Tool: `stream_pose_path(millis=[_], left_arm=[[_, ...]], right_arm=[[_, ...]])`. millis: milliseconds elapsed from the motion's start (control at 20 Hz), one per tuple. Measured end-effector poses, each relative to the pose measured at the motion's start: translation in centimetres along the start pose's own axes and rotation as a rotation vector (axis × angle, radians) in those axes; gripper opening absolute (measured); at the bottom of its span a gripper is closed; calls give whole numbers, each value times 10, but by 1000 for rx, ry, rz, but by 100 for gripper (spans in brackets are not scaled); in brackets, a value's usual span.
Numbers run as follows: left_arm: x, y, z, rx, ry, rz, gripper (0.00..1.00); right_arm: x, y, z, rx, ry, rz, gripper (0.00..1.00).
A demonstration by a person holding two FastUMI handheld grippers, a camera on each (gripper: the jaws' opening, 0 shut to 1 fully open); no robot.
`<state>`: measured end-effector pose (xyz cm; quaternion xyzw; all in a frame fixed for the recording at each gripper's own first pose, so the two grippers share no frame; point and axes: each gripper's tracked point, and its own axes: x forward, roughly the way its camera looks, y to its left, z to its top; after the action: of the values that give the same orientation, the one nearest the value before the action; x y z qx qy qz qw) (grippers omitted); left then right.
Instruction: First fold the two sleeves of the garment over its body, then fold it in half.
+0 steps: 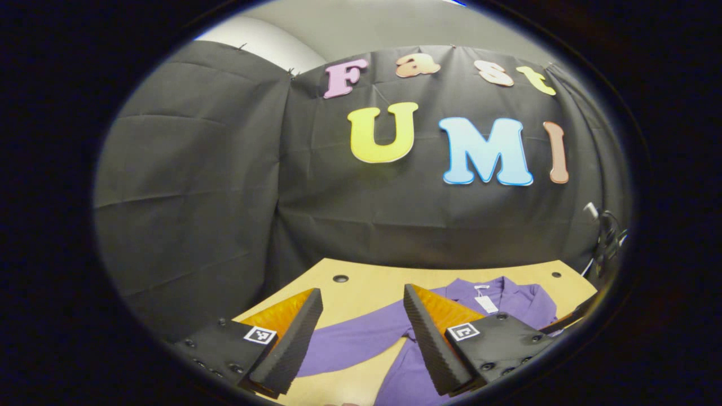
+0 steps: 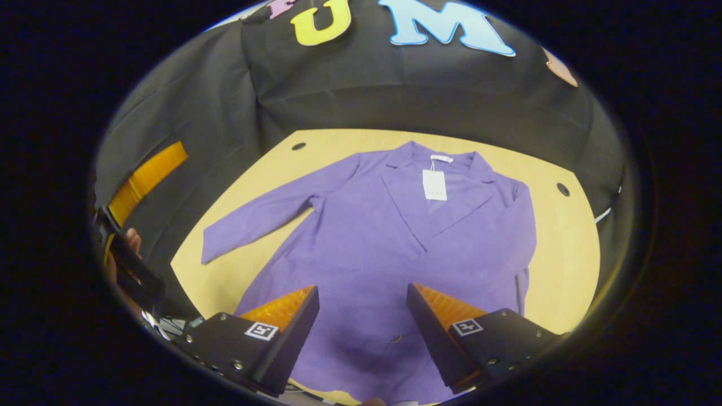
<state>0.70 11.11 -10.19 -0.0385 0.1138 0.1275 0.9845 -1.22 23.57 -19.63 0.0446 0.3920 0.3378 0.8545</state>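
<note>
The black cloth wall (image 2: 395,96) fills the upper half of the right gripper view and most of the left gripper view, hanging in soft creases behind the table. Below it, the tan table (image 2: 564,237) takes up the middle and lower part of the right gripper view, with a small dark hole (image 2: 298,146) near its upper left corner and another (image 2: 563,189) toward the right edge. The purple jacket (image 2: 372,248) lies flat on the table, face up, collar toward the wall and hem toward the bottom of the frame. One sleeve (image 2: 271,214) stretches out toward the left of the frame, away from the body, while the other sleeve (image 2: 522,225) lies along the body's right side. A white tag (image 2: 434,185) rests on the chest just below the collar. In the lower part of the right gripper view the right gripper (image 2: 362,327) hangs above the jacket's lower half with its fingers spread wide, pinching nothing. At the far left of that view a hand (image 2: 132,241) holds the other gripper off the table's edge. In the left gripper view the left gripper (image 1: 361,338) sits at the bottom of the frame, fingers spread apart and empty, above the table (image 1: 366,287) and the outstretched sleeve (image 1: 361,338), with the jacket (image 1: 507,299) at the lower right.
</note>
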Motion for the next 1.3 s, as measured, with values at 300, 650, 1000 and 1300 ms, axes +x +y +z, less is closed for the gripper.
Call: stream_pose_path(millis=[300, 650, 1000, 1300], left_arm=[[22, 36, -36, -39, 108, 90, 95], [39, 138, -107, -163, 283, 310, 95], [29, 214, -170, -218, 447, 483, 94], [37, 236, -220, -265, 595, 568, 96]], right_arm=[[-43, -20, 57, -11, -276, -77, 95], [-115, -71, 115, -5, -560, -271, 95], [-166, -128, 129, 33, -656, -441, 95], [-191, -148, 132, 87, -712, -524, 95]])
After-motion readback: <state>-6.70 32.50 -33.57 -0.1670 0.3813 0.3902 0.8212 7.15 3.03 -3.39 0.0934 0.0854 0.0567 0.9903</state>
